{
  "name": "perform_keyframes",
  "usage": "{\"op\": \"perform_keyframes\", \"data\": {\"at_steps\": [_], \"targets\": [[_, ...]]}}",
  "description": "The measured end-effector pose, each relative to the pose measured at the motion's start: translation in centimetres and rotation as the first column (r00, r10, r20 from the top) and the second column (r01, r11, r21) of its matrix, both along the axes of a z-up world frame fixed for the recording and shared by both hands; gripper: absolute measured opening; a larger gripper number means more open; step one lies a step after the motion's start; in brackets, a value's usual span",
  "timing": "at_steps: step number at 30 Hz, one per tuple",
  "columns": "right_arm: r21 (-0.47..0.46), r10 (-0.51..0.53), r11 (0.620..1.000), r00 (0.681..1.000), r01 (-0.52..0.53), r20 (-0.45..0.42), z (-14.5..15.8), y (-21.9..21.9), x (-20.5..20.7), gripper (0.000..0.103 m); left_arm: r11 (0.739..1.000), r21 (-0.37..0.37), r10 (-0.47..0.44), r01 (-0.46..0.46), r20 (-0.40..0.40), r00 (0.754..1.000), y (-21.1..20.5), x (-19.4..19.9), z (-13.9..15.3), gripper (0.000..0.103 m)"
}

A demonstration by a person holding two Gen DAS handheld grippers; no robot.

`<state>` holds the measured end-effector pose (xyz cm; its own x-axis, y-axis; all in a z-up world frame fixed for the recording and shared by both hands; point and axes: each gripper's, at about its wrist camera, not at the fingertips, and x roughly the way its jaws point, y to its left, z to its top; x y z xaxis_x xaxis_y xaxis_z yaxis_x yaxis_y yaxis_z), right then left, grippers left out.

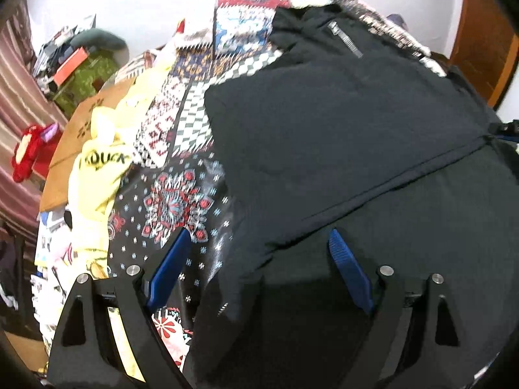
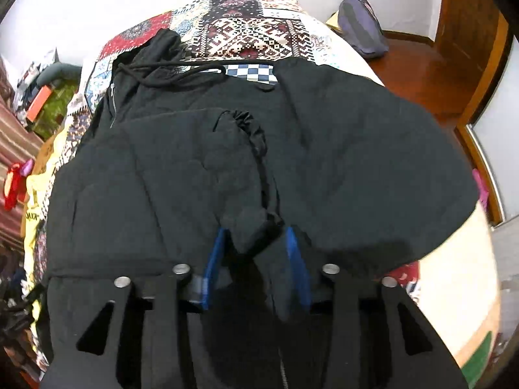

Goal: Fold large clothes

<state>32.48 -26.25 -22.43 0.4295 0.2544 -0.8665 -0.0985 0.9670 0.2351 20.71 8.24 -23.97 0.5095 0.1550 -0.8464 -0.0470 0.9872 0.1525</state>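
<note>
A large black zip hoodie (image 1: 324, 129) lies spread on a patchwork quilt (image 1: 175, 201). My left gripper (image 1: 259, 233) hangs open and wide over the hoodie's left edge, one blue finger above the quilt, the other above the black cloth, with nothing gripped. In the right wrist view the hoodie (image 2: 356, 146) fills the middle, its drawstring (image 2: 181, 76) at the far end and a gathered sleeve cuff (image 2: 246, 123) folded onto the body. My right gripper (image 2: 256, 230) is partly open, and a bunched fold of black cloth sits loosely between its blue pads.
A yellow printed garment (image 1: 97, 162) lies crumpled left of the hoodie beside a brown cardboard box (image 1: 74, 123). A red soft toy (image 1: 27, 152) and clutter sit further left. A purple bag (image 2: 361, 26) rests on the wooden floor (image 2: 421, 74) at the right.
</note>
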Motion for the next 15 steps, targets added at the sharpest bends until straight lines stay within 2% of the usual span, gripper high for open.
{"op": "perform_keyframes", "data": {"at_steps": [3,7,9,11,15], "targets": [[-0.002,0.016,1.0,1.0,-0.016,0.007,0.8,-0.5,-0.7,0.044,1.0,-0.015,-0.02,0.021,0.06,0.998,-1.1,-0.1,1.9,0.087],[-0.011,0.009,1.0,0.997,-0.009,0.071,2.6,-1.8,-1.8,0.046,0.999,0.0,-0.054,0.054,0.128,0.99,-2.8,0.6,4.3,0.087],[-0.008,-0.016,1.0,0.993,0.018,0.115,4.1,-3.1,-2.2,0.058,0.997,-0.005,-0.069,0.071,0.15,0.986,-3.5,1.2,5.2,0.087],[-0.011,-0.062,0.998,0.985,0.065,0.158,5.2,-4.5,-2.4,0.081,0.996,-0.018,-0.081,0.085,0.174,0.981,-4.3,2.1,6.1,0.087],[0.007,-0.166,0.986,0.965,0.168,0.202,6.3,-8.0,-2.3,0.085,0.991,-0.075,-0.089,0.106,0.2,0.976,-5.6,4.3,7.1,0.087]]}}
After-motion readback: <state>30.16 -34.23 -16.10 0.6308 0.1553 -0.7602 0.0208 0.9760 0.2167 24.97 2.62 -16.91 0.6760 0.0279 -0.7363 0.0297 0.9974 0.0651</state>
